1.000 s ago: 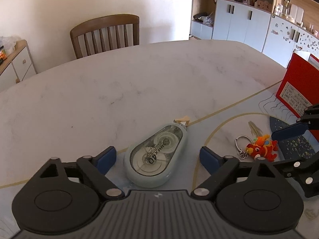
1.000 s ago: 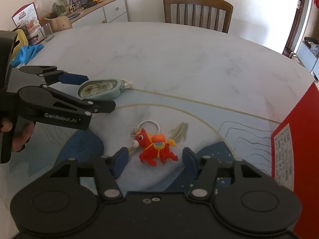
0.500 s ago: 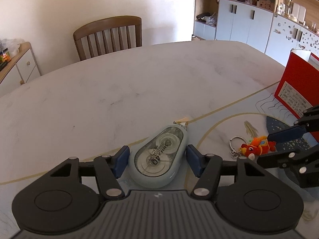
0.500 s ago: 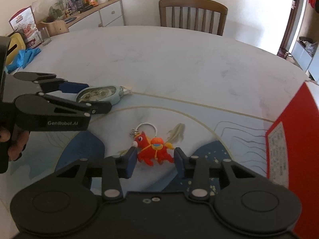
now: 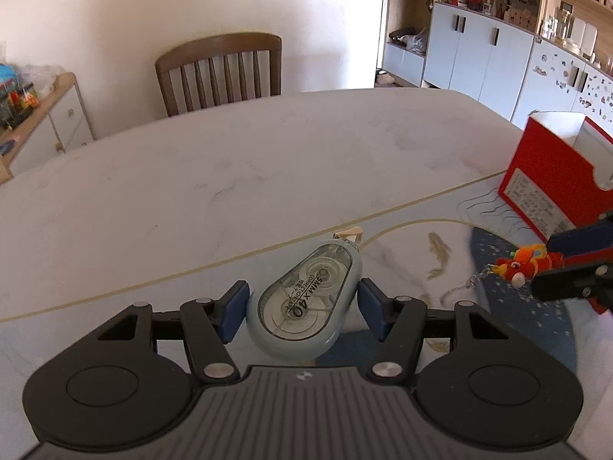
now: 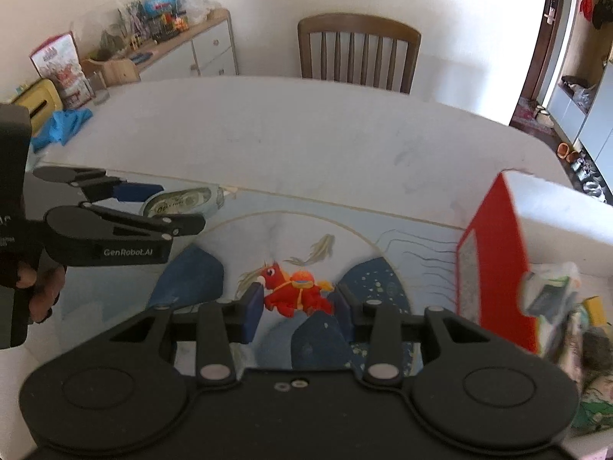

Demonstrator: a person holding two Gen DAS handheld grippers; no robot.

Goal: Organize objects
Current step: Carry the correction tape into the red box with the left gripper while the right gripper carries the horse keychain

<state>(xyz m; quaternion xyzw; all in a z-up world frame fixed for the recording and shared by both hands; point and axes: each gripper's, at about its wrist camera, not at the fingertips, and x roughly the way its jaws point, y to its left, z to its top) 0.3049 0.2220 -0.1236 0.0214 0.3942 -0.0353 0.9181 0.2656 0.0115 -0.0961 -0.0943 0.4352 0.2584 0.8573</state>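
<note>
A pale blue correction tape dispenser (image 5: 302,299) sits between the blue pads of my left gripper (image 5: 302,308), which is shut on it and holds it above the table. In the right wrist view the same dispenser (image 6: 180,201) shows in that left gripper (image 6: 161,207) at the left. My right gripper (image 6: 297,303) is shut on a red toy horse keychain (image 6: 295,291), lifted off the mat. The horse (image 5: 526,260) also appears at the right edge of the left wrist view, its key ring dangling below it.
A red box (image 5: 555,176) with an open top stands at the table's right side; inside the red box (image 6: 494,253) lie several items. A printed mat (image 6: 299,237) covers the near table. A wooden chair (image 5: 218,73) stands behind; blue gloves (image 6: 61,126) lie far left.
Both grippers closed on their objects, the left on the tape dispenser and the right on the toy horse, then rose off the table with them. The red box's open top came into view.
</note>
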